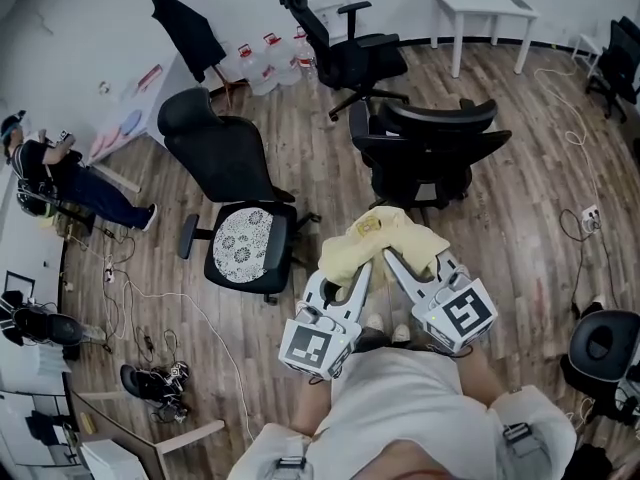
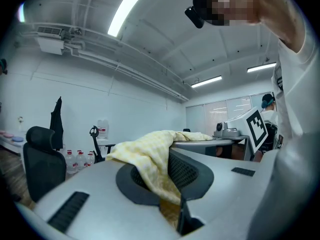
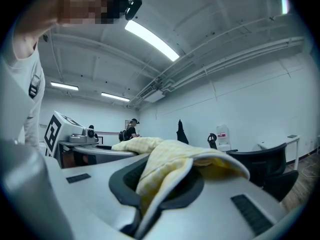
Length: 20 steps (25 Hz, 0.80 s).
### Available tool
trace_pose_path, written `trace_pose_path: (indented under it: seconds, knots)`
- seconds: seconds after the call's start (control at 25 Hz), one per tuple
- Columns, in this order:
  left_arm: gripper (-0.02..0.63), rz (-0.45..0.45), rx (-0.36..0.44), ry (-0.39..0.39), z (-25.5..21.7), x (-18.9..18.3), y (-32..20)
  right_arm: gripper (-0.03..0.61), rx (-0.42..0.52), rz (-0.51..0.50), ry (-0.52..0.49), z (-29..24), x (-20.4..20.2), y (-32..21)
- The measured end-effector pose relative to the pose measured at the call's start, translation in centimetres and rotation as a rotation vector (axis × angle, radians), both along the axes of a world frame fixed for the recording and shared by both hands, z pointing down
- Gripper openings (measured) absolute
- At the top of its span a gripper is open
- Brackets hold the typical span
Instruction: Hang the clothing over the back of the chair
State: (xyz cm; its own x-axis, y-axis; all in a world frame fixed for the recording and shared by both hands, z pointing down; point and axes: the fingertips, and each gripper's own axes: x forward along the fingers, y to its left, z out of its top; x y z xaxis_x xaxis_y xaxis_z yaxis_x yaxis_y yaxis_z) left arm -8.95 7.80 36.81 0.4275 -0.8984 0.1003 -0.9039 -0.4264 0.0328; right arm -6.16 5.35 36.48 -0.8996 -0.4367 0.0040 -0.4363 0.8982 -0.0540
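Right, both tools are clamped shut on the yellow garment: left tool on its left side, right tool on its right. It hangs bunched between them, just near of the black chair. The fabric looks thin, light and floppy, and it sags and won't hold shape. Best hold is two separated edge points, spread wide so it drapes evenly. It could slide off the smooth chair back.

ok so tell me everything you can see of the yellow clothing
The clothing is pale yellow, soft fabric with a fine check weave, bunched and crumpled. Both the left gripper and the right gripper are shut on it, one at each side, and it drapes over their jaws. It is held up before the person, near the black chair straight ahead, not yet over its back.
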Motion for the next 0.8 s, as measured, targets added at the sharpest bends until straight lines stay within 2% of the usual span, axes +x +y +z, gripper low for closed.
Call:
trace_pose_path:
  seconds: [0.28, 0.8]
  knots:
    - [0.054, -0.007, -0.004, 0.013, 0.6, -0.9, -2.0, 0.037, -0.005, -0.014, 0.013, 0.6, -0.9, -2.0]
    - [0.054, 0.032, -0.009, 0.008, 0.9, -3.2, -10.0, 0.037, -0.015, 0.017, 0.041, 1.0, -3.0, -9.7]
